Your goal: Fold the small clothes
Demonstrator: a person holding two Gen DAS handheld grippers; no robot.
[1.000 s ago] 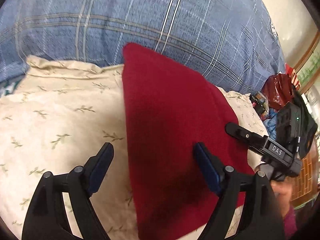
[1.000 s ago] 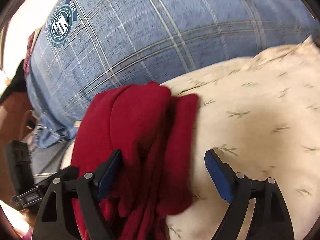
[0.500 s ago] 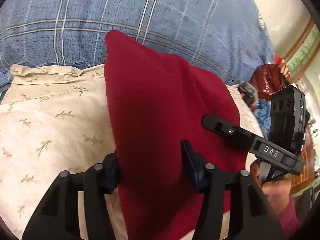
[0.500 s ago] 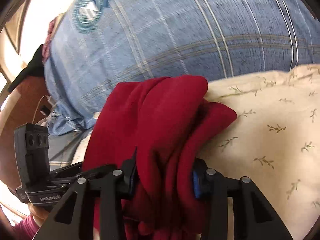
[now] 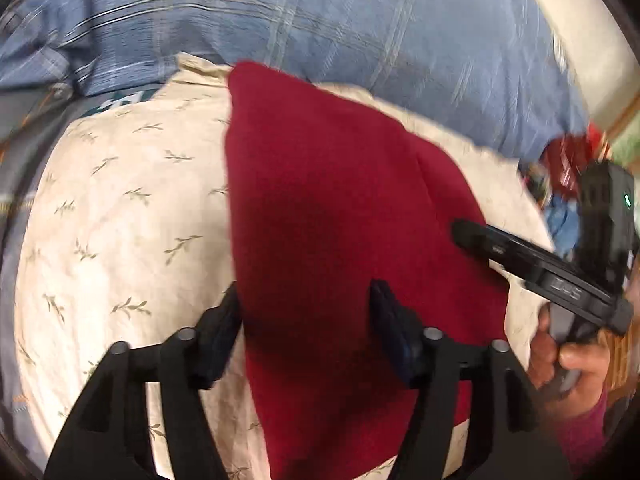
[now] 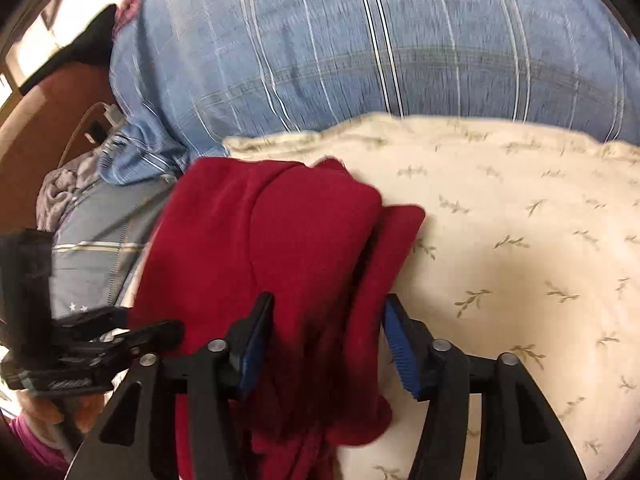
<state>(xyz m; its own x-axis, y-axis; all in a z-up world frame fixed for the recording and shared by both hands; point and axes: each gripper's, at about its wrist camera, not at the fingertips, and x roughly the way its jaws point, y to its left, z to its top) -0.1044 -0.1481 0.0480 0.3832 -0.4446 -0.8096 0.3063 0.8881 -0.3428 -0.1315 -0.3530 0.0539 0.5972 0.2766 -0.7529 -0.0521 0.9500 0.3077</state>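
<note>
A folded dark red garment (image 5: 328, 208) lies on a cream leaf-print fabric (image 5: 120, 220). My left gripper (image 5: 304, 316) straddles its near left part. The jaws are opening and the cloth is between them, its left edge against one pad. In the right wrist view the red garment (image 6: 280, 232) shows bunched folds. My right gripper (image 6: 326, 320) straddles them with the blue pads on either side. Its jaws are opening too, and a thin gap shows at the right pad. Both views are blurred by motion.
A blue plaid cover (image 5: 360, 20) rises behind the cream fabric (image 6: 520, 240). A grey zipped item (image 6: 96, 248) and a white charger with cable (image 6: 108, 114) lie at the left. A hand (image 5: 560, 352) grips the other tool at the right, with red and blue clutter (image 5: 568, 160) beyond.
Both grippers closed onto the red garment, then travelled sideways across the cream fabric with it. Their jaws now stand wider than half a second ago.
</note>
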